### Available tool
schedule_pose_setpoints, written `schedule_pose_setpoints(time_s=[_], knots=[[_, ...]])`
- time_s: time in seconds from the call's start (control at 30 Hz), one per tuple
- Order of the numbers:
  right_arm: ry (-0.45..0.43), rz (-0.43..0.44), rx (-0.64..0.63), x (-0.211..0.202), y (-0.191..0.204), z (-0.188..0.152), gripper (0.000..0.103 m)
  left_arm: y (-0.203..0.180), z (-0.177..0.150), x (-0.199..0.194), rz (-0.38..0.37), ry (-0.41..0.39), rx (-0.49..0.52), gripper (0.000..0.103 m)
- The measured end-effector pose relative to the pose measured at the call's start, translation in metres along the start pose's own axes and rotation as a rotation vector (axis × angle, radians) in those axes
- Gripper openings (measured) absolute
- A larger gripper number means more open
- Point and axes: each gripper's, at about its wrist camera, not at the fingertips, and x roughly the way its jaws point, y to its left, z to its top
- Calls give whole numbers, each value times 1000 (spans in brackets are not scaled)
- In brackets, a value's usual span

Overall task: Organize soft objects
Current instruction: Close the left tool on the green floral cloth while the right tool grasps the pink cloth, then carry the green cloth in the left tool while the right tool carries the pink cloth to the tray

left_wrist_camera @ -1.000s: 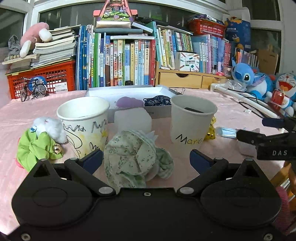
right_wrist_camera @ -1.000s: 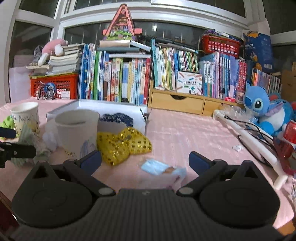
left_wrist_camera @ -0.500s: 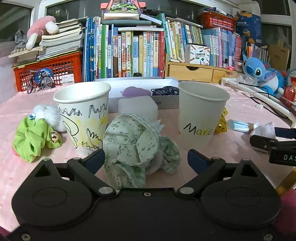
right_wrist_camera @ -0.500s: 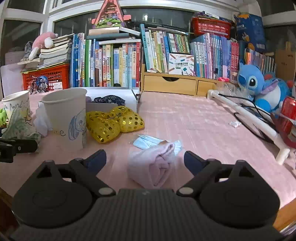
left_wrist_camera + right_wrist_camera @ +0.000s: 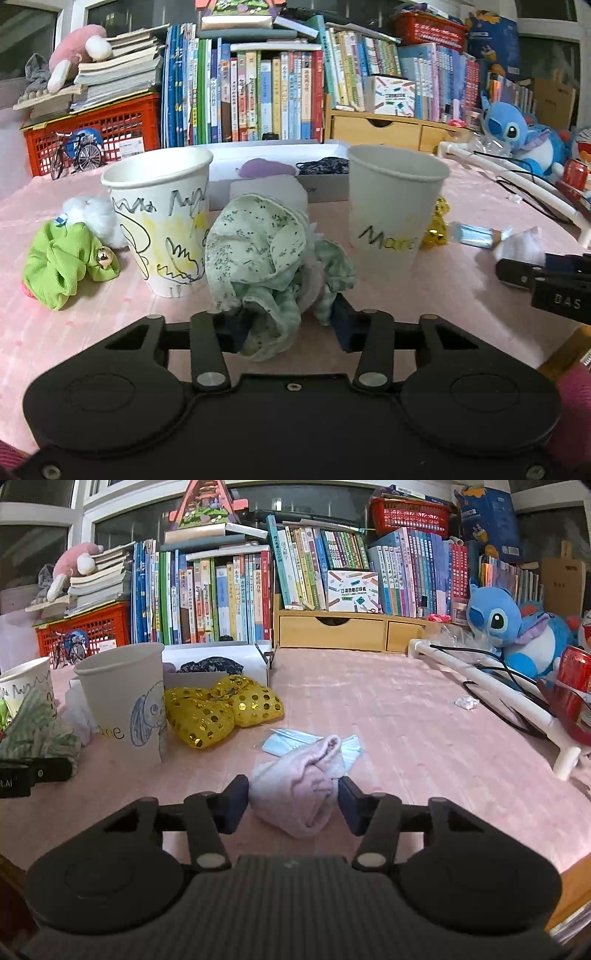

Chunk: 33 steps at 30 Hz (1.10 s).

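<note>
item 1, lower centre of the left wrist view: left gripper (image 5: 286, 326), jaws clamped on the near folds of the green floral cloth (image 5: 266, 258), a crumpled heap on the pink table cover (image 5: 92, 332); the jaws have just been closing, from wide apart a second ago, with the cloth between them

item 2, lower centre of the right wrist view: right gripper (image 5: 293, 801), jaws pressed on both flanks of the rolled pink cloth (image 5: 306, 786); these too have just been closing, and the roll, not seen a second ago, now sits between them

item 3, just behind the pink roll: blue face mask (image 5: 295, 740), partly under its far end

item 4, middle distance: scribbled paper cup (image 5: 159, 221) left of the floral cloth, named paper cup (image 5: 395, 210) right of it; green scrunchie (image 5: 66, 266) at mid left; yellow sequin bow (image 5: 221, 709) beside the named cup in the right wrist view

item 5, behind the cups: white box (image 5: 321, 184) holding a purple and a dark soft piece

item 6, far: books, red crates, blue plush toy (image 5: 513, 635)

risks, judged: the left grip holds only loose outer folds, so the floral cloth may slide out or trail and tip the scribbled cup on lifting; the pink roll may unroll or drag the mask along, since they overlap
</note>
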Motion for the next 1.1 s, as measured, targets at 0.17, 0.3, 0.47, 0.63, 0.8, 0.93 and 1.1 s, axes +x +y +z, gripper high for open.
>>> schedule_pose_setpoints(time_s=[0.17, 0.3, 0.47, 0.63, 0.8, 0.93, 1.1], knots=[[-33, 53, -17, -11, 9, 3, 54, -10, 2, -19, -23, -52, 58, 40], [-72, 82, -37, -20, 17, 13, 54, -14, 15, -39, -56, -106, 79, 40], [-99, 109, -12, -23, 16, 35, 54, -11, 49, -53, -104, -123, 98, 40], [-117, 128, 25, -19, 11, 62, 54, 6, 91, -58, -117, -140, 77, 40], [-114, 158, 58, -8, 5, 95, 55, 25, 138, -40, -141, -67, 71, 41], [-86, 192, 82, 10, 1, 122, 55, 44, 170, -9, -158, 63, 39, 42], [-5, 211, 88, 46, 0, 148, 55, 72, 197, 25, -105, 129, -36, 42]])
